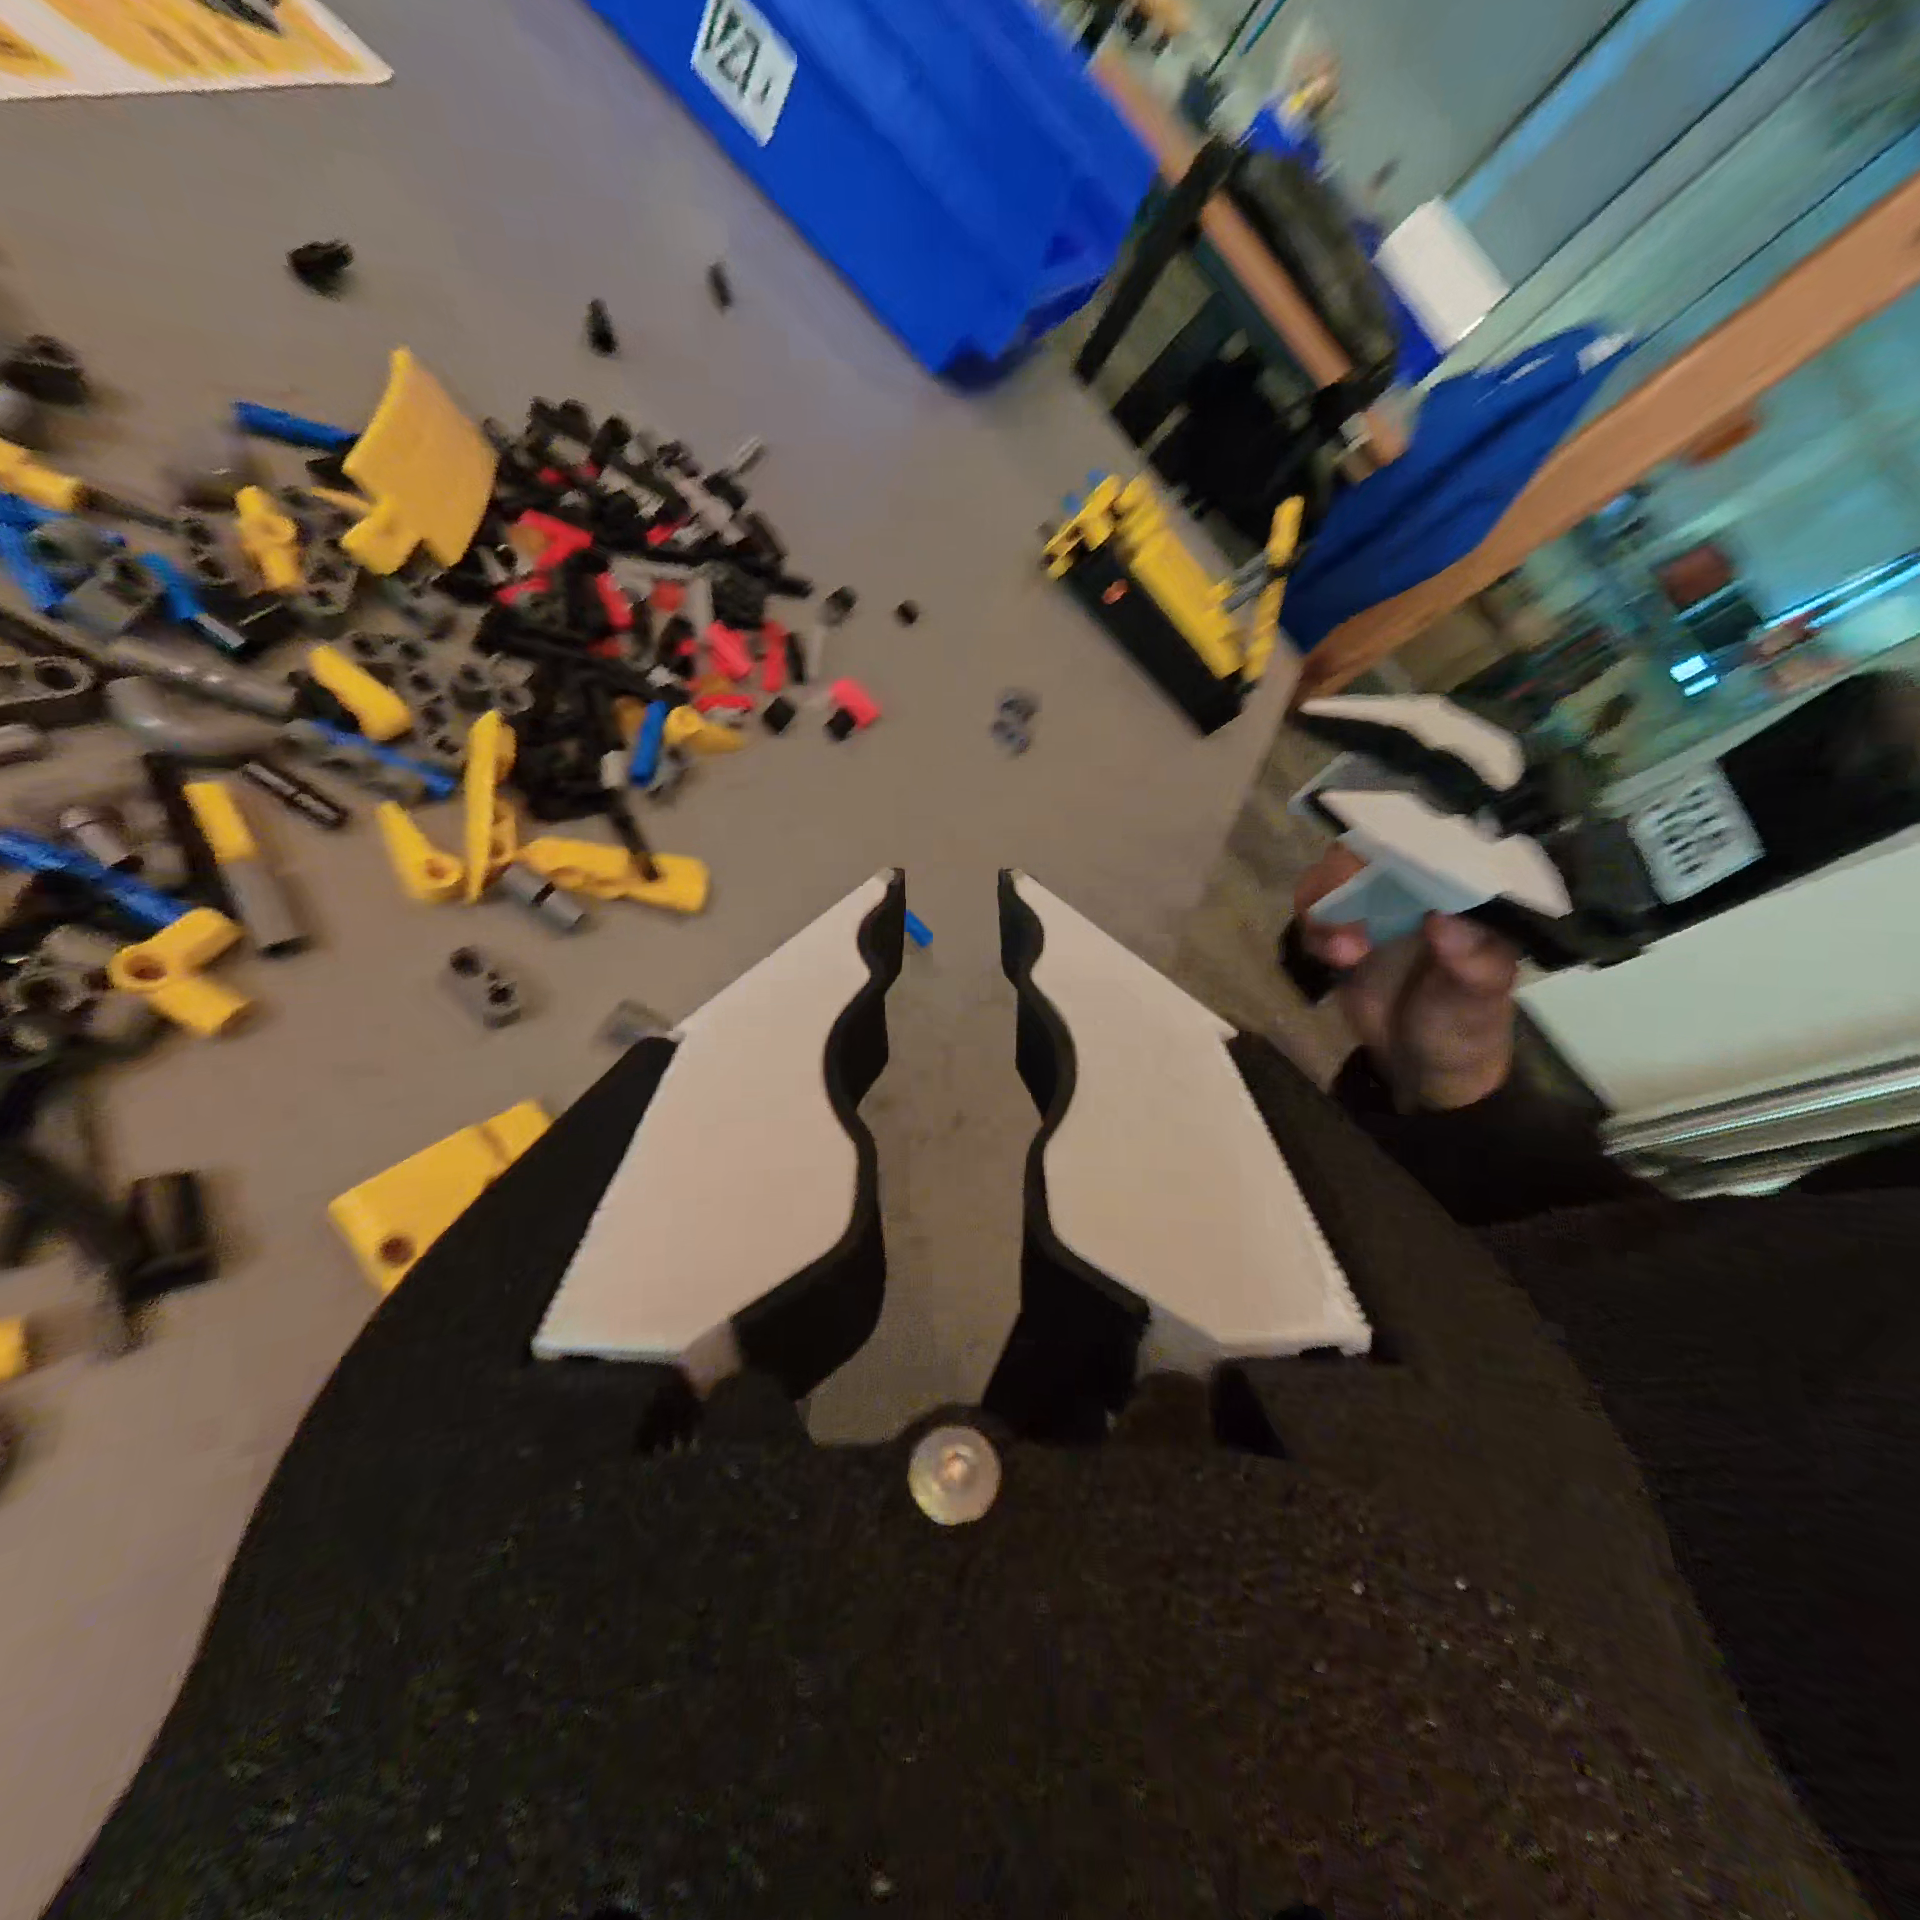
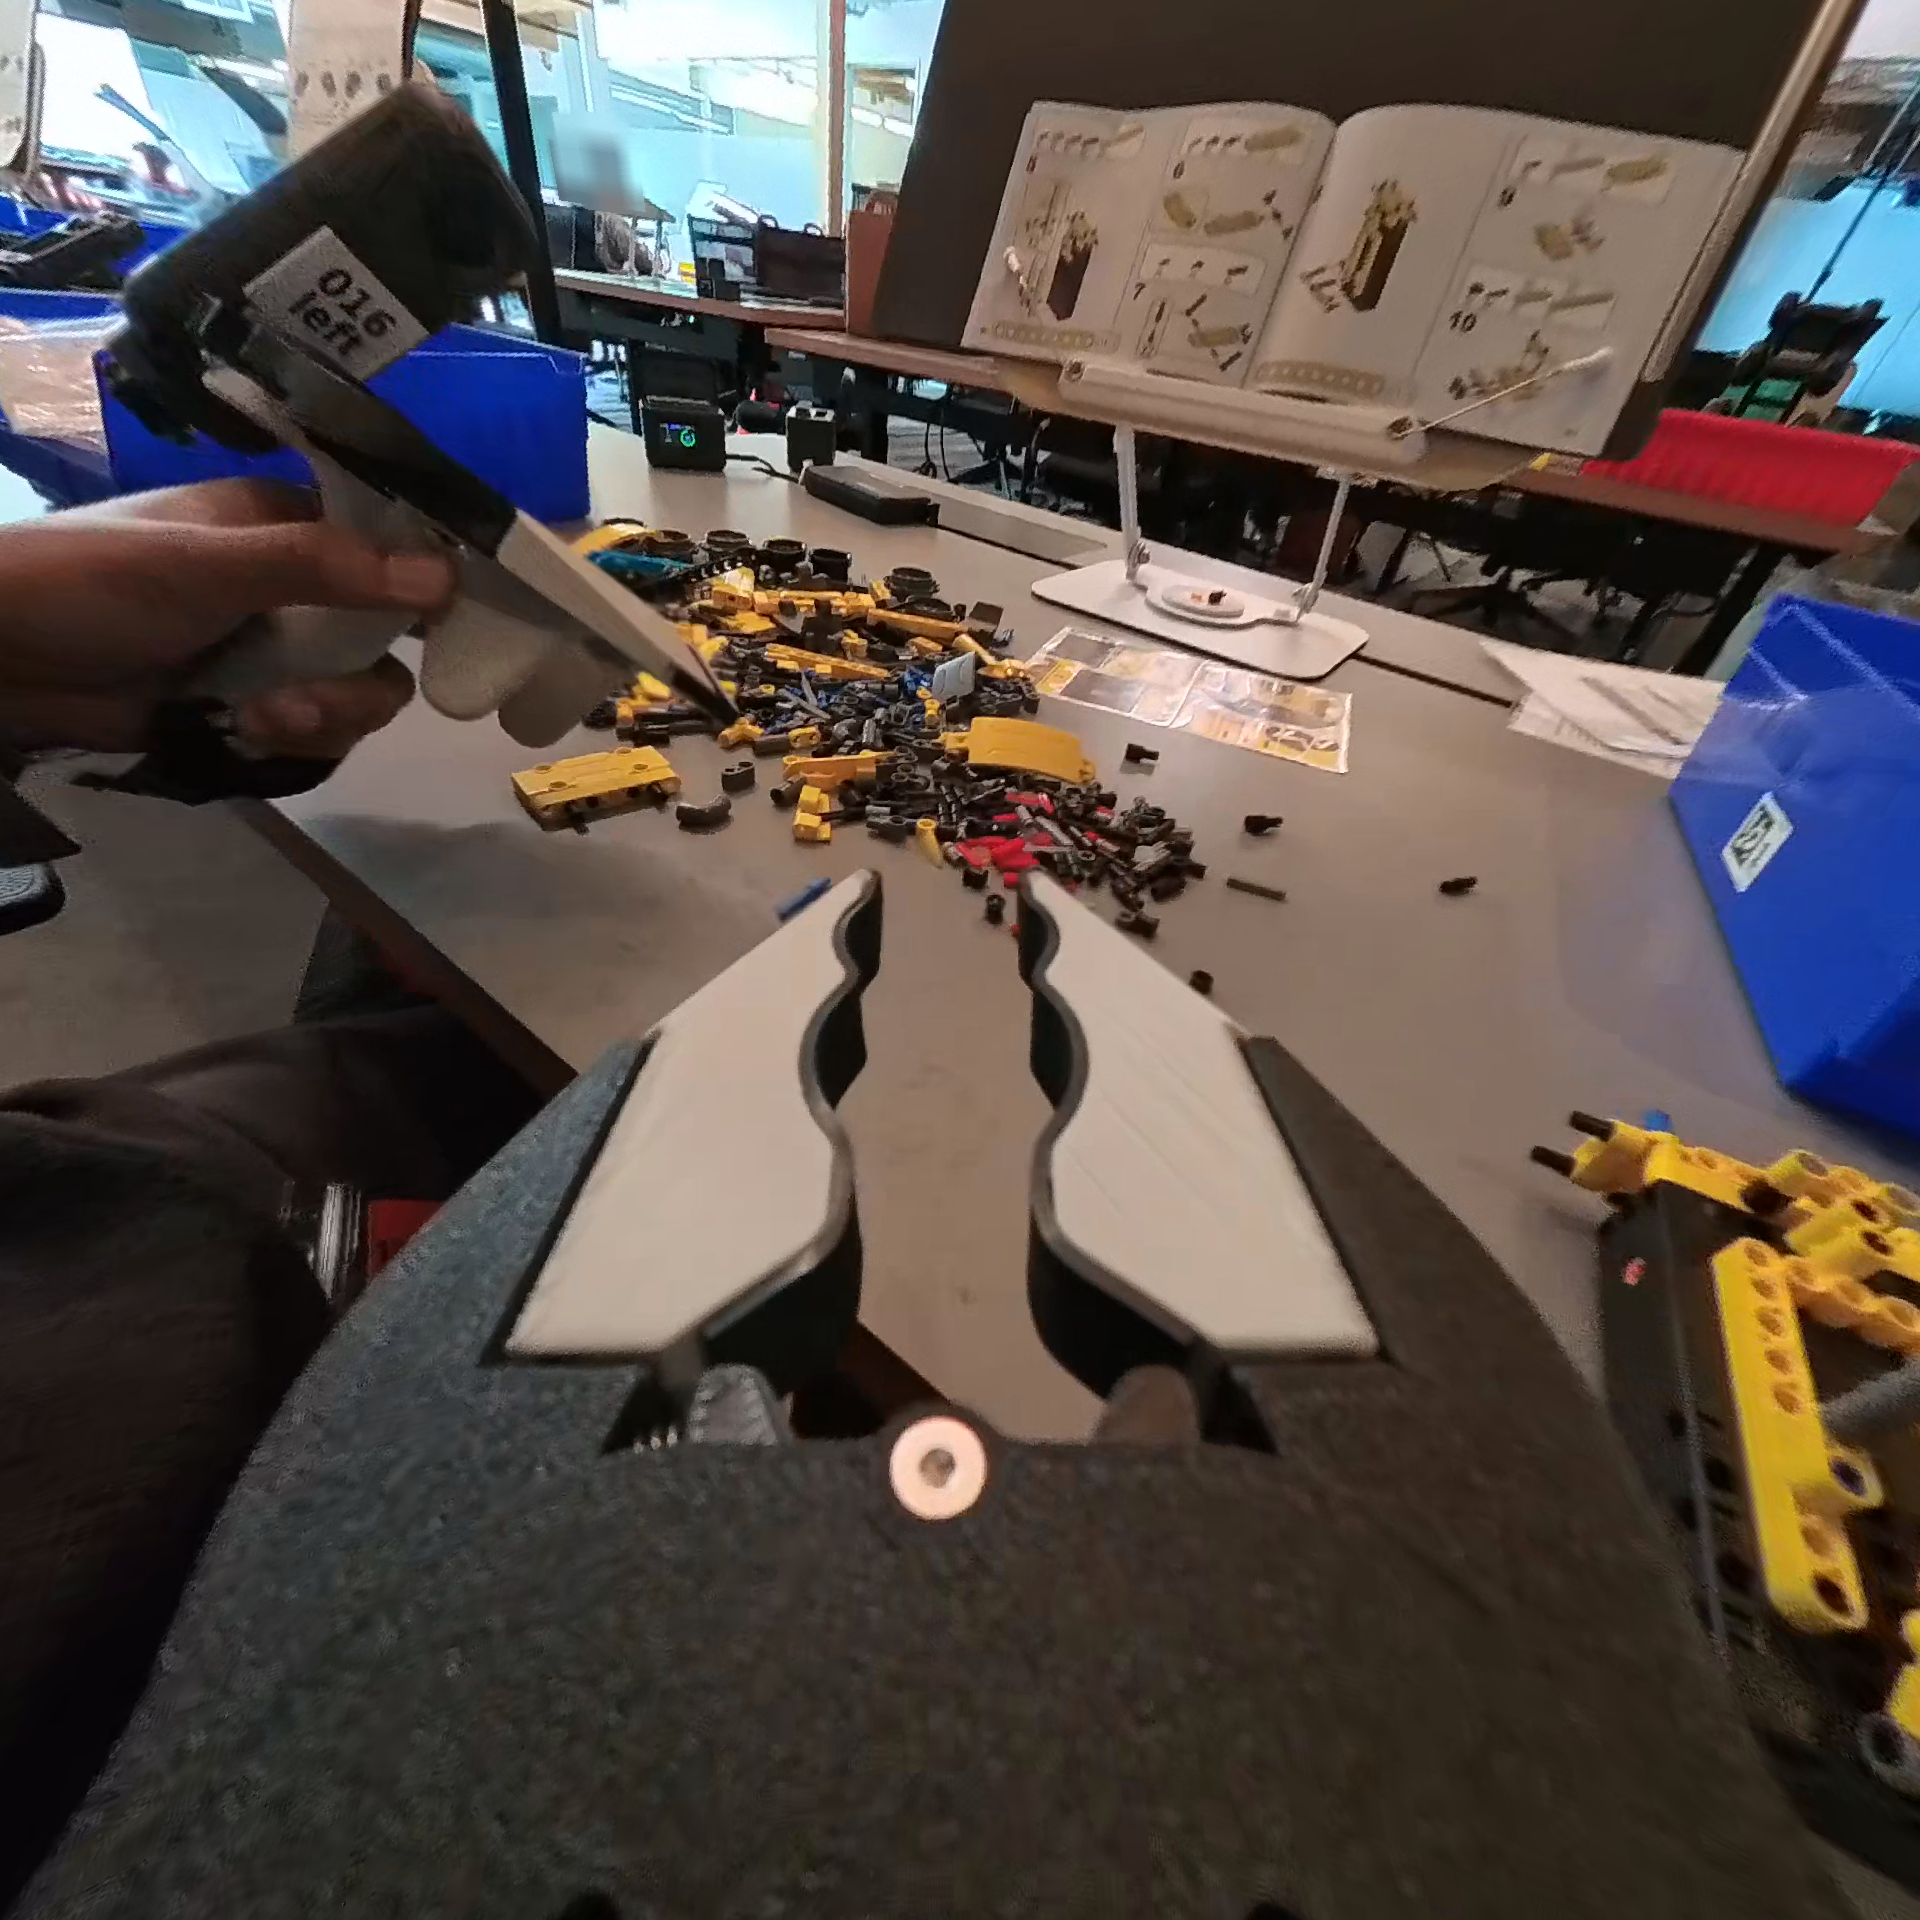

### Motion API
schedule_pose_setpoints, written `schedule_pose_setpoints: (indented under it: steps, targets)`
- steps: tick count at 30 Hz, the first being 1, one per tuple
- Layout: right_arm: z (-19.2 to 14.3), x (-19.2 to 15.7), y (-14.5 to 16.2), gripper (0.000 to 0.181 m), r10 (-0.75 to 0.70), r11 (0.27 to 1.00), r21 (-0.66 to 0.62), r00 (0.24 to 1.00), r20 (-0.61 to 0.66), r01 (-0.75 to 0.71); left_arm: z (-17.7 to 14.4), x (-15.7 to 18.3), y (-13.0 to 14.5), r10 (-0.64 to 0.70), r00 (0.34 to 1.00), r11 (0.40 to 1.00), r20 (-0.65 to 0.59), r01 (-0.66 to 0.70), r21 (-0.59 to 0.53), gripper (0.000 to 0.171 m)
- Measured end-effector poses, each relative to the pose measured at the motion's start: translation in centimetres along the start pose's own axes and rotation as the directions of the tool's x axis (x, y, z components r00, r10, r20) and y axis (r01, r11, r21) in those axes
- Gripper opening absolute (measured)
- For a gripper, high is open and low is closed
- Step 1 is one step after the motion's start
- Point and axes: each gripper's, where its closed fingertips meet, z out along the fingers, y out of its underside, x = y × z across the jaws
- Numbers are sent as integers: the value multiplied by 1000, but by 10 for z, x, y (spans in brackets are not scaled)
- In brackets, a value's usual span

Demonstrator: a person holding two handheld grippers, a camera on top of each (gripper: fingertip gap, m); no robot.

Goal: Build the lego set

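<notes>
My left gripper (image 1: 951, 894) is open and empty above the grey table (image 1: 582, 187). A small blue piece (image 1: 916, 928) lies just past its left fingertip. A pile of yellow, black, red and blue building parts (image 1: 499, 623) spreads to its left. My right gripper (image 2: 948, 894) is open and empty, over the table's near edge, pointing at the same pile (image 2: 883, 717). A partly built yellow and black assembly (image 2: 1766, 1351) lies to its right; it also shows in the left wrist view (image 1: 1164, 592). Each gripper shows in the other's view, hand-held: the left (image 2: 712, 691), the right (image 1: 1307, 758).
An open instruction booklet (image 2: 1351, 260) rests on a white stand (image 2: 1195, 613) behind the pile. A sticker sheet (image 2: 1195, 696) lies flat beside it. Blue bins stand at the right (image 2: 1818, 831) and the back left (image 2: 488, 416). Loose black pins (image 2: 1257, 826) lie scattered. About 15 centimeters separates my left fingertips from my right.
</notes>
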Motion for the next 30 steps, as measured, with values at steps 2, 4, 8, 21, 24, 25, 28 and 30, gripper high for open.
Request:
schedule_pose_setpoints:
  steps: [2, 4, 8, 21, 24, 25, 28, 30]
  targets:
    - [6, -4, 1, 27, 1, 1000, -12, 1000, 12, -1, 4, -7, 10, 60, 996, 996, 62, -56, -65, 20]
    - [11, -9, 1, 27, -1, 1000, -19, 1000, 26, 1, 12, -9, 17, 111, 989, 988, 95, -99, -121, 23]
    - [19, -18, 4, 27, -23, 999, -45, 999, 48, 25, 30, -10, 29, 223, 966, 956, 127, -192, -222, 25]
    - [26, -23, 10, 27, -53, 997, -61, 997, 48, 56, 46, -28, 41, 492, 803, 844, 336, -344, -412, 4]
    - [28, -21, 11, 27, -56, 996, -63, 997, 50, 60, 46, -25, 41, 520, 791, 829, 323, -376, -413, 3]
    - [28, -21, 11, 27, -62, 995, -68, 996, 56, 66, 48, -17, 40, 527, 799, 826, 288, -403, -395, 3]
    - [29, -30, 11, 32, -41, 997, -55, 987, 154, 50, 49, 20, 30, 568, 809, 811, 149, -518, -273, 3]
    - [27, -33, 8, 48, 78, 997, -47, 969, 235, -69, 44, 44, 21, 637, 764, 768, 102, -616, -175, 3]
